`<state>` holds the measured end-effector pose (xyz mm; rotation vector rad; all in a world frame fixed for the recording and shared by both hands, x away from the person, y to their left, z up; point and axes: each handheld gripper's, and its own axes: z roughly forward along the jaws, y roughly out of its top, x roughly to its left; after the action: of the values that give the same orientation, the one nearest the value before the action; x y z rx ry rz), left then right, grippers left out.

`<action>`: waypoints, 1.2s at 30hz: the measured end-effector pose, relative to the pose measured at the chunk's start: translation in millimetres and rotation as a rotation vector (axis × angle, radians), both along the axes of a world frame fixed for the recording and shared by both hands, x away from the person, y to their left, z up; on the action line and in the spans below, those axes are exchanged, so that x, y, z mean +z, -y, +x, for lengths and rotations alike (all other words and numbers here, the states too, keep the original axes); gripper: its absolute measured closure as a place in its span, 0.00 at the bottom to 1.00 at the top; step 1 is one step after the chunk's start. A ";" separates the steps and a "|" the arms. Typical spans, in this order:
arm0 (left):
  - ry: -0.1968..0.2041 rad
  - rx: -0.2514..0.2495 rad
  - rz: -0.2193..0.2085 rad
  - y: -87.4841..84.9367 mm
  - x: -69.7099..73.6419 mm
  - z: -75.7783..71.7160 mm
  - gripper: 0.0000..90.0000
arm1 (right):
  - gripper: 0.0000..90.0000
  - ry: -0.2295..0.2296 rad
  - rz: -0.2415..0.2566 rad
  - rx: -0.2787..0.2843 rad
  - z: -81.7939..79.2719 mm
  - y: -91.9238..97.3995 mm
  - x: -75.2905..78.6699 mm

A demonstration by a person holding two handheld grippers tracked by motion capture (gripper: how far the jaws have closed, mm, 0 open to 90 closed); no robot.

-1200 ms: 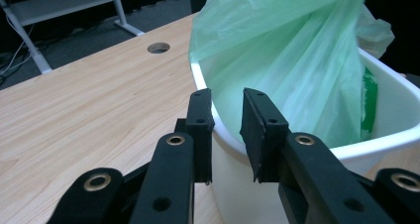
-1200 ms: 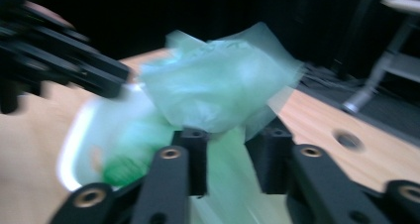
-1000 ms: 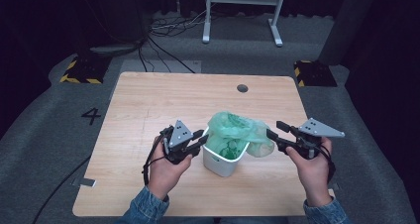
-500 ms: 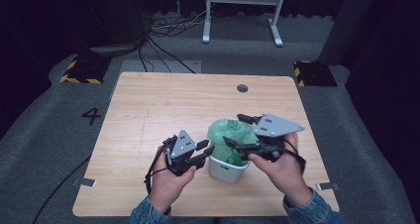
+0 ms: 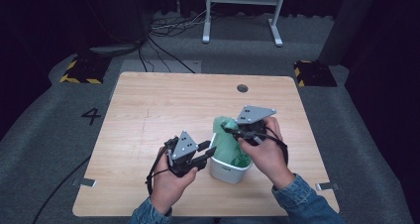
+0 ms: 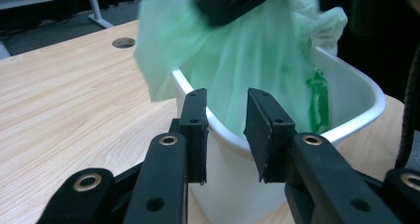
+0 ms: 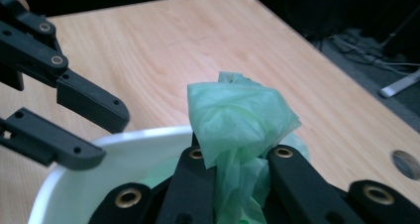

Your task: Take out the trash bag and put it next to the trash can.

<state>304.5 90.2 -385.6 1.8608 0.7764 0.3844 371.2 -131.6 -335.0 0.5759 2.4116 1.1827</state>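
Note:
A white plastic bin (image 5: 229, 172) stands near the table's front edge with a pale green plastic bag (image 5: 226, 137) in it. My left gripper (image 5: 210, 153) is at the bin's left rim (image 6: 225, 135), one jaw outside the wall and one inside against the bag, gripping it. My right gripper (image 5: 226, 130) is above the bin, its jaws having just closed on a bunched fold of the bag (image 7: 242, 115), which stands up between them. In the right gripper view the left gripper (image 7: 111, 137) sits across the bin's rim (image 7: 148, 135).
The wooden table (image 5: 173, 105) has a round cable hole (image 5: 242, 88) near its far edge. A metal stand (image 5: 242, 11) and cables lie on the floor beyond the table.
The right gripper came in leftward from the bin's right side to over the bin and shut on the bag, which is now bunched upward. The left gripper stayed at the rim.

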 end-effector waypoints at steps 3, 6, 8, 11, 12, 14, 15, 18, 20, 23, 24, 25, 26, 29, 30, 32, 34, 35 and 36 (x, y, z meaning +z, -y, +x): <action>0.015 0.008 0.004 1.8 -0.7 -0.8 0.78 | 0.94 0.003 0.053 -0.046 -6.2 23.0 2.4; 0.025 0.010 0.014 2.9 -0.5 -2.0 0.78 | 0.93 0.010 0.078 -0.082 -16.7 44.0 -0.2; 0.025 0.012 0.014 3.1 -0.6 -2.0 0.78 | 0.89 0.007 0.085 -0.114 -21.5 57.5 -4.5; 0.027 0.013 0.011 3.7 -0.9 -2.0 0.78 | 0.78 -0.006 0.095 -0.182 -26.2 76.1 -13.2; 0.028 0.015 0.010 4.0 -1.0 -2.1 0.78 | 0.69 -0.015 0.081 -0.205 -26.4 81.0 -16.7; 0.028 0.014 0.010 4.4 -1.0 -2.1 0.78 | 0.52 -0.049 0.061 -0.239 -23.8 87.4 -26.0; 0.028 0.012 0.009 4.8 -1.1 -2.1 0.78 | 0.47 -0.053 0.086 -0.247 -22.6 90.2 -28.6; 0.023 0.006 0.008 5.7 -1.7 -1.2 0.75 | 0.35 -0.043 0.074 -0.260 -21.6 94.5 -23.2; 0.022 0.010 0.010 6.2 -1.8 -0.8 0.71 | 0.31 -0.016 0.093 -0.250 -23.7 93.6 -12.4; 0.025 0.009 0.011 6.4 -2.0 -0.6 0.70 | 0.27 -0.013 0.089 -0.204 -25.7 83.5 -0.7; 0.025 0.009 0.012 6.6 -2.0 -0.9 0.70 | 0.27 -0.020 0.066 -0.190 -25.1 78.0 -0.9; 0.025 0.007 0.010 6.8 -2.1 -1.0 0.70 | 0.26 -0.030 0.041 -0.173 -23.0 72.6 -3.6; 0.025 0.005 0.011 6.9 -2.1 -1.1 0.70 | 0.26 -0.051 0.015 -0.164 -19.8 67.5 -8.3; 0.027 0.001 0.012 7.6 -2.3 -1.5 0.70 | 0.44 -0.138 -0.032 -0.143 -9.7 59.4 -23.8; 0.029 0.002 0.014 7.8 -2.4 -1.6 0.69 | 0.55 -0.141 -0.030 -0.117 -8.4 59.2 -25.7; 0.028 0.004 0.014 8.0 -2.3 -1.8 0.69 | 0.69 -0.068 -0.035 -0.116 -8.6 60.0 -24.5; 0.032 0.005 0.016 8.0 -2.3 -2.0 0.69 | 0.78 0.013 -0.010 -0.103 -11.1 61.1 -19.6; 0.032 0.006 0.013 8.3 -2.5 -2.4 0.69 | 0.85 0.035 -0.008 -0.097 -12.1 60.9 -17.6; 0.034 0.007 0.014 8.3 -2.6 -2.9 0.69 | 0.92 0.034 -0.002 -0.087 -12.7 60.4 -16.3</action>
<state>301.6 81.8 -388.2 1.8603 0.7591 0.4255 358.4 -192.1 -351.3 0.6477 2.3342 1.1449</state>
